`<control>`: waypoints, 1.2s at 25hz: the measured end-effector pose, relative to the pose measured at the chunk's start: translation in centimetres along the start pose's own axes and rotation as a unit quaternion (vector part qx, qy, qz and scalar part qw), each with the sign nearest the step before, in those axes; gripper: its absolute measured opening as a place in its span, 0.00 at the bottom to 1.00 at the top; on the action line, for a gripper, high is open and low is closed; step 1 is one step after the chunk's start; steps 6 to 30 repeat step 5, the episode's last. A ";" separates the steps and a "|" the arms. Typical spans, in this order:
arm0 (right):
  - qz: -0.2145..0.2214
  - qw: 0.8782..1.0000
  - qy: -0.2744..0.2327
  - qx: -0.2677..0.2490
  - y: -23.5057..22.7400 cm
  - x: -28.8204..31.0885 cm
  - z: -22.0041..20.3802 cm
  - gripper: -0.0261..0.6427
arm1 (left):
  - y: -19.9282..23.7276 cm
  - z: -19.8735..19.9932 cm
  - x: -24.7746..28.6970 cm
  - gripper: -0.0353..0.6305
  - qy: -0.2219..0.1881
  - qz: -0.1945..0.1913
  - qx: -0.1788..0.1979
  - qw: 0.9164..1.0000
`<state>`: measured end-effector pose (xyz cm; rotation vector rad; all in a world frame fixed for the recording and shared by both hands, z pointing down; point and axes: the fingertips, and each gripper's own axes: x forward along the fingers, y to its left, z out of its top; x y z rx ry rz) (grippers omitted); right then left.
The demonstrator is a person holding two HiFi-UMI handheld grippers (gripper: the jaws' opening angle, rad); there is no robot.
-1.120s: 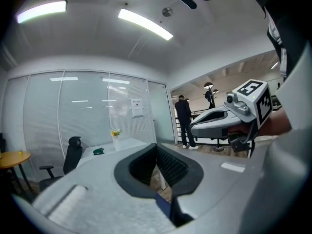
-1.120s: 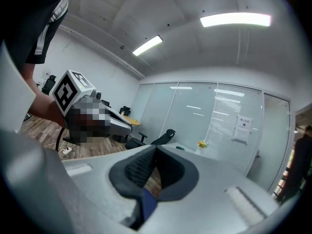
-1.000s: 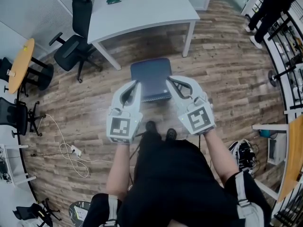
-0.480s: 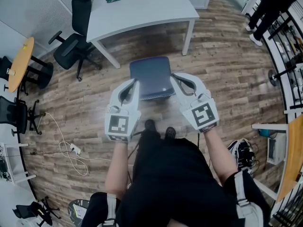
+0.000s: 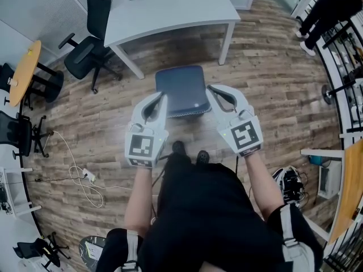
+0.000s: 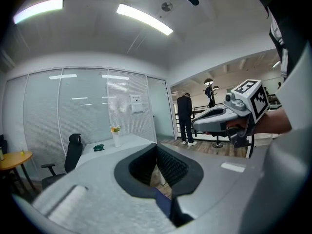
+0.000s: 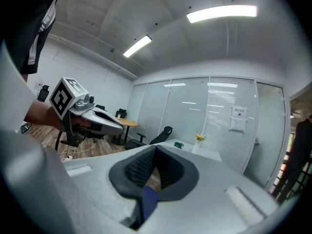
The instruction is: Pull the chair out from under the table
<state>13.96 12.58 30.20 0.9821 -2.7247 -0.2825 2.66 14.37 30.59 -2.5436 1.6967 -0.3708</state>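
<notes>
A dark blue chair [image 5: 180, 89] stands on the wood floor just in front of the white table [image 5: 170, 13], its seat out from under the top. My left gripper [image 5: 160, 99] is shut on the near left edge of the chair's back, and my right gripper [image 5: 210, 90] is shut on the near right edge. A blue strip of the chair [image 6: 164, 204] shows between the left gripper [image 6: 156, 146] jaws. The same blue [image 7: 148, 199] sits between the right gripper [image 7: 156, 150] jaws. Each gripper view also shows the other gripper off to the side.
A black office chair [image 5: 88, 55] stands left of the table, and a round wooden table [image 5: 25, 72] is further left. A white cable [image 5: 79, 177] lies on the floor at left. A person [image 5: 326, 7] stands at the top right by shelving. A bag [image 5: 290, 183] lies at right.
The right gripper has shifted slightly to the right and rolled a little. The left gripper and the chair have stayed almost where they were.
</notes>
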 end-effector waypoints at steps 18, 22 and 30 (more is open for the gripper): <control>0.001 1.000 0.005 0.000 -0.3 -0.1 0.0 0.04 | 0.0 0.3 0.2 0.07 0.000 0.000 0.002 1.000; 0.001 1.000 0.005 0.000 -0.3 -0.1 0.0 0.04 | 0.0 0.3 0.2 0.07 0.000 0.000 0.002 1.000; 0.001 1.000 0.005 0.000 -0.3 -0.1 0.0 0.04 | 0.0 0.3 0.2 0.07 0.000 0.000 0.002 1.000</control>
